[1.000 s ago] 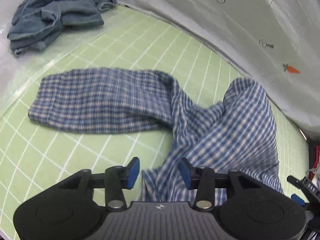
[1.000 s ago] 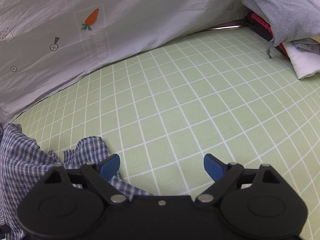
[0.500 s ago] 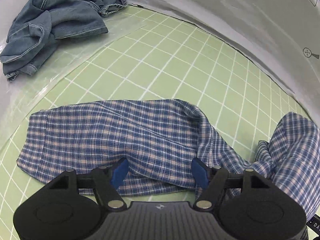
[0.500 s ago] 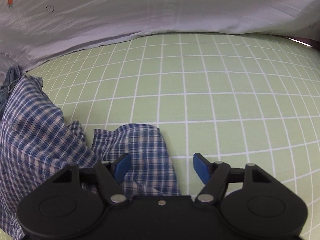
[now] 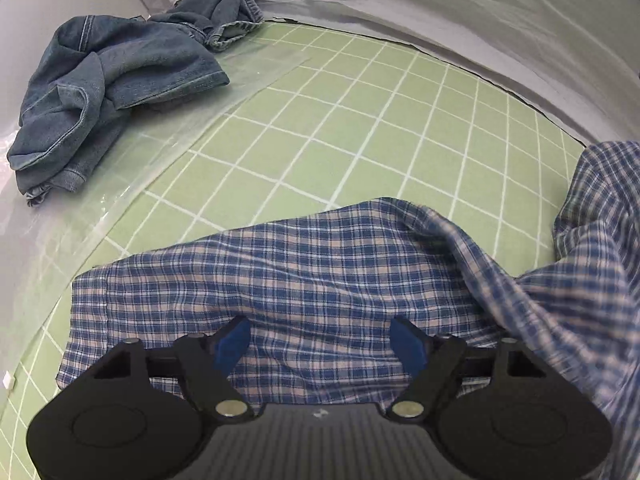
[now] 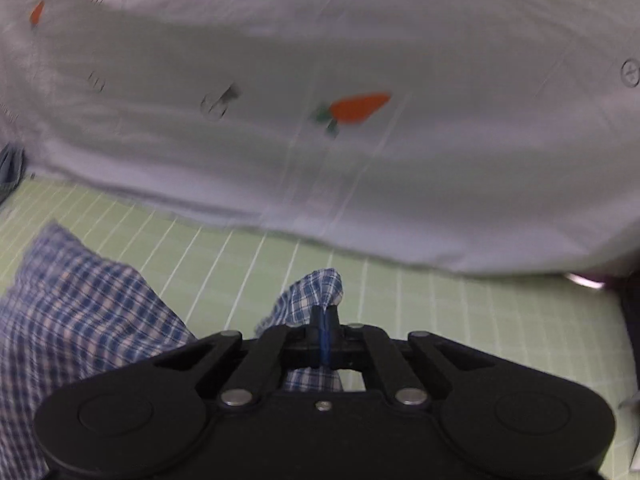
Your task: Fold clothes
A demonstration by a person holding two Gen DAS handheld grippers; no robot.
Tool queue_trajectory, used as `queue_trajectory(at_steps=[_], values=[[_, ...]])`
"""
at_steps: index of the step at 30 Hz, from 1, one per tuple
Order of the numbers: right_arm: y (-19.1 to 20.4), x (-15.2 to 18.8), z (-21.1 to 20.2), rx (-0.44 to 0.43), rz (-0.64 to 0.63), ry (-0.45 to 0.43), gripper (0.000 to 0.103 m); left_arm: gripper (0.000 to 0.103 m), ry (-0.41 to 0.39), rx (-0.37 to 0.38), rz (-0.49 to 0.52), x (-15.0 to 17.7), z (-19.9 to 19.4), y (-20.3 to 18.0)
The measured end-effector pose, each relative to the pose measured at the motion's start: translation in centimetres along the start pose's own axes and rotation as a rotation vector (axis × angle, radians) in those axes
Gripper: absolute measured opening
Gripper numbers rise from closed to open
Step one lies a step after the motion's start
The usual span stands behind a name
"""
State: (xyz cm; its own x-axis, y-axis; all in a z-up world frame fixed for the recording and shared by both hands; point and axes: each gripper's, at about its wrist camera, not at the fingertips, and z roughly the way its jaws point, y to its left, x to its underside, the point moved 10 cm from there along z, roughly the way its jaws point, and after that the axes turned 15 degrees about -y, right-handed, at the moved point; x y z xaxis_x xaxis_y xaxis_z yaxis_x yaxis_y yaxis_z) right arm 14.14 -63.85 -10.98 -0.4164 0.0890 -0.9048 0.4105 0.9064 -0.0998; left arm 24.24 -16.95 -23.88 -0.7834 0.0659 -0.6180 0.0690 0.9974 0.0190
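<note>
A blue and white plaid garment (image 5: 320, 272) lies partly spread on the green grid mat (image 5: 360, 120). Its left part is flat, its right part is bunched and raised. My left gripper (image 5: 322, 346) is open, its blue pads (image 5: 232, 344) low over the flat plaid cloth. In the right wrist view my right gripper (image 6: 325, 338) is shut on a corner of the plaid garment (image 6: 316, 292) and holds it up off the mat (image 6: 460, 304). More plaid cloth (image 6: 80, 312) hangs at the left.
A crumpled pile of blue denim (image 5: 116, 80) lies at the mat's far left on clear plastic sheet. A white printed sheet (image 6: 360, 112) with carrot marks rises behind the mat. The blurred right wrist view shows something dark at the right edge (image 6: 632, 312).
My right gripper has shut on a corner of the plaid garment and lifted it. My left gripper has moved lower and closer over the flat part and opened wider.
</note>
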Motion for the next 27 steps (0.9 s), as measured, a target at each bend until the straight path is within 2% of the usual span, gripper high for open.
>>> queue_trajectory(at_steps=[1, 3, 5, 6, 7, 9, 12, 14, 17, 22, 24, 25, 26, 27], values=[[-1.5, -1.7, 0.6, 0.052, 0.035, -0.051, 0.0, 0.079, -0.003, -0.005, -0.008, -0.1, 0.1, 0.1], [-3.6, -3.1, 1.7, 0.107, 0.069, -0.064, 0.004, 0.079, -0.008, 0.001, -0.044, -0.4, 0.2, -0.1], [-5.3, -3.6, 2.1, 0.154, 0.092, -0.064, 0.03, 0.079, -0.012, 0.022, -0.082, -0.5, -0.1, -0.4], [-6.0, -3.3, 1.7, 0.179, 0.102, -0.07, 0.036, 0.079, -0.017, 0.028, -0.089, -0.5, -0.4, -0.7], [-6.5, -2.7, 0.9, 0.189, 0.119, -0.064, 0.046, 0.079, -0.023, 0.034, -0.094, -0.5, -0.8, -1.0], [-7.5, -0.7, -1.0, 0.199, 0.156, -0.032, 0.05, 0.079, -0.041, 0.049, -0.081, -0.3, -2.0, -1.9], [-9.1, 4.2, -4.7, 0.259, 0.173, 0.055, 0.058, 0.079, -0.053, 0.094, -0.073, 0.3, -4.0, -3.6], [-10.0, 7.9, -7.3, 0.307, 0.188, 0.119, 0.068, 0.079, -0.053, 0.147, -0.063, 0.9, -5.3, -5.5], [-10.9, 13.3, -11.0, 0.358, 0.247, 0.218, 0.076, 0.079, -0.017, 0.252, -0.036, 2.4, -6.6, -9.1], [-10.7, 18.7, -14.1, 0.36, 0.354, 0.32, 0.077, 0.079, 0.107, 0.441, -0.01, 5.8, -7.6, -15.8], [-10.4, 19.5, -14.5, 0.341, 0.366, 0.329, 0.077, 0.079, 0.131, 0.471, 0.022, 6.8, -7.8, -18.0], [-10.4, 19.7, -14.6, 0.327, 0.368, 0.332, 0.071, 0.079, 0.142, 0.485, 0.039, 7.3, -7.9, -19.0], [-10.4, 19.8, -14.6, 0.305, 0.374, 0.334, 0.045, 0.078, 0.153, 0.498, 0.056, 7.8, -8.0, -20.1], [-10.6, 19.9, -14.5, 0.279, 0.382, 0.335, 0.028, 0.076, 0.157, 0.503, 0.075, 8.1, -8.0, -20.8]])
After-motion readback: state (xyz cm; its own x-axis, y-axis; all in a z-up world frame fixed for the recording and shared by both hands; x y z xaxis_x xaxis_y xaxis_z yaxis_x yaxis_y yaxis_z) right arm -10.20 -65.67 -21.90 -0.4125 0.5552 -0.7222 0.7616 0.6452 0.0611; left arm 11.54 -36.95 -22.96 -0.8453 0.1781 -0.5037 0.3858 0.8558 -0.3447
